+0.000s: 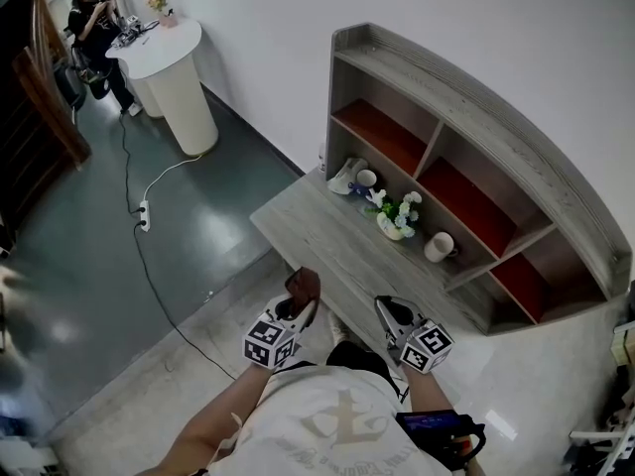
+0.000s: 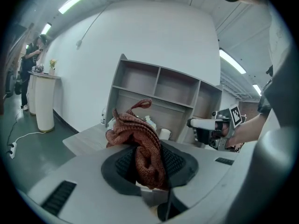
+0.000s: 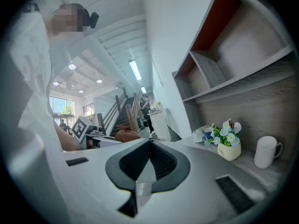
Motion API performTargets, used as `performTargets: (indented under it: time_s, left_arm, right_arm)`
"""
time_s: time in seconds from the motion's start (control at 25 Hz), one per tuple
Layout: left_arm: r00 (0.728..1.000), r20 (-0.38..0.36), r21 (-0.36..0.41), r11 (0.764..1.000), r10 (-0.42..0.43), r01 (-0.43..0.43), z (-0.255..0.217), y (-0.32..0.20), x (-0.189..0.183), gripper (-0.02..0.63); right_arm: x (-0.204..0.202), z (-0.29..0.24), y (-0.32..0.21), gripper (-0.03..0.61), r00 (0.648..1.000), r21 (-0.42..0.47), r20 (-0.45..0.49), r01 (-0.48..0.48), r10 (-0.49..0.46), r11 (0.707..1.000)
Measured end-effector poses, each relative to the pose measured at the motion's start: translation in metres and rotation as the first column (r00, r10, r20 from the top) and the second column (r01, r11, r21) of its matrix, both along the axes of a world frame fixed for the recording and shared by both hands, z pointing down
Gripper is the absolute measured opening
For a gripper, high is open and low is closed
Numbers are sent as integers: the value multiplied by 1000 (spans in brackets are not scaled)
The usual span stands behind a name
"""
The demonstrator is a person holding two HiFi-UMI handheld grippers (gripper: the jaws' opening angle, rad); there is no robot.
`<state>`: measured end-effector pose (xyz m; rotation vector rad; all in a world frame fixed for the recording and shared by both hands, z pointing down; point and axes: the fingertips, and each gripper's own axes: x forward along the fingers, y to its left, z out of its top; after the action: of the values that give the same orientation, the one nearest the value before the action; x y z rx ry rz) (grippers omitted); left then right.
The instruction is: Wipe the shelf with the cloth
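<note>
Before shelf [image 1: 476,107]: approach step; my wiping not begun.
Left hand-held gripper [image 2: 148,164]: clamped on cloth [image 2: 133,129].
Right hand-held gripper [image 3: 148,160]: closed, empty.
Next: press cloth onto shelf.

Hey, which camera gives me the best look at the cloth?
The left gripper view: the cloth fills the middle, bunched and clamped in the left claw. The head view shows only a small dark red wad at that claw's tip; the right gripper view shows just a sliver beyond its own jaws.

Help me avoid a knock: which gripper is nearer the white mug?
Right. The right gripper is in front of the mug; the left gripper, holding the cloth, is farther left.
</note>
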<state>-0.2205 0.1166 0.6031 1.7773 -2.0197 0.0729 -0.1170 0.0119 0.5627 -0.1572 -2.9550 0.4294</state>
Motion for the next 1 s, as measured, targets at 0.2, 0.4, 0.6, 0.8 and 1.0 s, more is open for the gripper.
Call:
performTargets:
  time_s: [0.2, 0.4, 0.6, 0.8, 1.0]
  left_arm:
    - [999, 7, -4, 999, -31, 31, 3, 2, -17, 98]
    - [1000, 17, -8, 1000, -13, 13, 2, -12, -35, 100]
    - [999, 31, -2, 1000, 21, -21, -1, -36, -59, 100]
    - [997, 32, 1, 998, 63, -63, -7, -62, -79, 100]
    - [993, 38, 2, 994, 110, -110, -13, -96, -102, 100]
  right_arm:
    - [-16, 2, 0, 5, 1000, -1, 9, 26, -26, 1000]
    - [-36, 3, -13, 5, 999, -9, 21, 34, -34, 999]
    - [-60, 3, -34, 5, 999, -6, 34, 15, -14, 1000]
    - [-80, 5, -45, 5, 1000, 0, 17, 2, -2, 1000]
    - [-98, 5, -64, 5, 999, -3, 12, -31, 31, 1000]
